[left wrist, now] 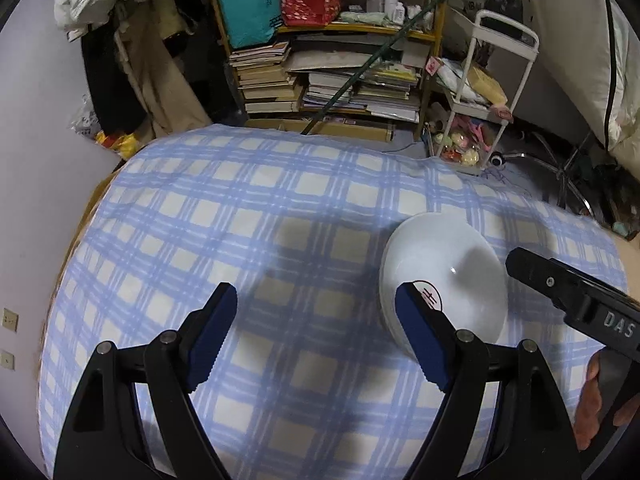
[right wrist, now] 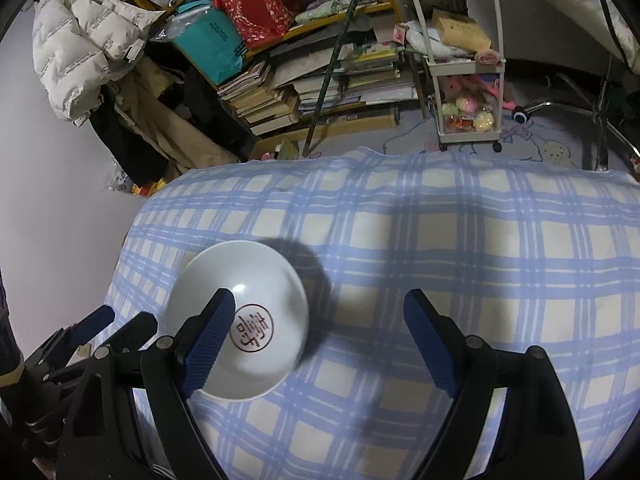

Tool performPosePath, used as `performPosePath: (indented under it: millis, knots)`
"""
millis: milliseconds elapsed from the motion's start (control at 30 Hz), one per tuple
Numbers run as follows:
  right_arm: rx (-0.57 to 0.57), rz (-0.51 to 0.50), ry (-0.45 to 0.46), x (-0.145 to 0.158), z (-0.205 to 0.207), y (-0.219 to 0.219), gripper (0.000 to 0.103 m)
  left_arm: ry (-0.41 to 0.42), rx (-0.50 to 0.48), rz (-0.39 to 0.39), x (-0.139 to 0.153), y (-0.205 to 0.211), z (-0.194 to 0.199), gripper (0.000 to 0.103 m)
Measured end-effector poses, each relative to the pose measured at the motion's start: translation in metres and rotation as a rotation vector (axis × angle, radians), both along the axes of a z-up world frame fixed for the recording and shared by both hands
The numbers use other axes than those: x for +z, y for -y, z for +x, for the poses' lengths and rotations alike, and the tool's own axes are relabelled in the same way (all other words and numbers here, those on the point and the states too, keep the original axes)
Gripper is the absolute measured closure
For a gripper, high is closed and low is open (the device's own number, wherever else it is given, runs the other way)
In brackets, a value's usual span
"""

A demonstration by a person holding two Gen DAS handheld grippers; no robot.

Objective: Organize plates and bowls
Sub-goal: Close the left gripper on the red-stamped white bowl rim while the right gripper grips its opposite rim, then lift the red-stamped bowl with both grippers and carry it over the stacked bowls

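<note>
My left claw (left wrist: 316,336) and right claw (right wrist: 318,344) hover spread above a white bowl (right wrist: 240,320) on the checked tabletop (right wrist: 440,240); gripping its rim off-centre could tip it.

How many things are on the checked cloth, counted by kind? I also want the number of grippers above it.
White bowl with a red mark inside: 1, possibly a stack; the left wrist view shows layered edges at its side.
Grippers: 2, the left gripper and the right gripper, both open and empty.
Checked cloth: 1.
Total: 4.
</note>
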State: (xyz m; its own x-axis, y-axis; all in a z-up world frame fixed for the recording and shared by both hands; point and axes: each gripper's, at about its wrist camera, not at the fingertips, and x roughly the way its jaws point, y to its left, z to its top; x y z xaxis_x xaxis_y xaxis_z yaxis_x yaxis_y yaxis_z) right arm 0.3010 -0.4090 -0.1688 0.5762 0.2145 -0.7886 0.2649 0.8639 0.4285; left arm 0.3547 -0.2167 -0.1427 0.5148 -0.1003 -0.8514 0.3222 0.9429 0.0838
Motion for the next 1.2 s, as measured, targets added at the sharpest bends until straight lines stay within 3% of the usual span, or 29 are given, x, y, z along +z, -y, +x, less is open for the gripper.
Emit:
performPosePath:
  millis: [100, 200, 267, 367, 433, 533, 667, 1200]
  knots:
    - [0.018, 0.017, -0.005, -0.005, 0.002, 0.002, 0.016, -0.039, -0.007, 0.013, -0.009, 0.007, 0.008, 0.031]
    - [0.024, 0.080, -0.023, -0.012, 0.004, 0.004, 0.027, -0.089, -0.023, -0.018, -0.016, 0.008, 0.010, 0.057]
    - [0.045, 0.106, -0.031, -0.018, 0.007, 0.001, 0.045, -0.116, -0.034, -0.021, -0.020, 0.010, 0.011, 0.075]
    - [0.056, 0.143, -0.047, -0.028, 0.010, -0.005, 0.069, -0.137, -0.057, 0.008, -0.027, 0.017, 0.011, 0.085]
    - [0.055, 0.171, -0.050, -0.032, 0.011, -0.008, 0.070, -0.181, -0.063, -0.023, -0.033, 0.017, 0.012, 0.093]
    - [0.062, 0.202, -0.054, -0.037, 0.011, -0.015, 0.073, -0.217, -0.054, -0.071, -0.035, 0.013, 0.011, 0.095]
    - [0.056, 0.165, -0.050, -0.033, 0.008, -0.023, 0.089, -0.237, -0.054, -0.085, -0.033, 0.010, 0.011, 0.095]
    - [0.140, 0.049, -0.075, -0.010, -0.013, -0.064, 0.089, -0.208, -0.067, -0.007, -0.006, -0.020, -0.024, 0.094]
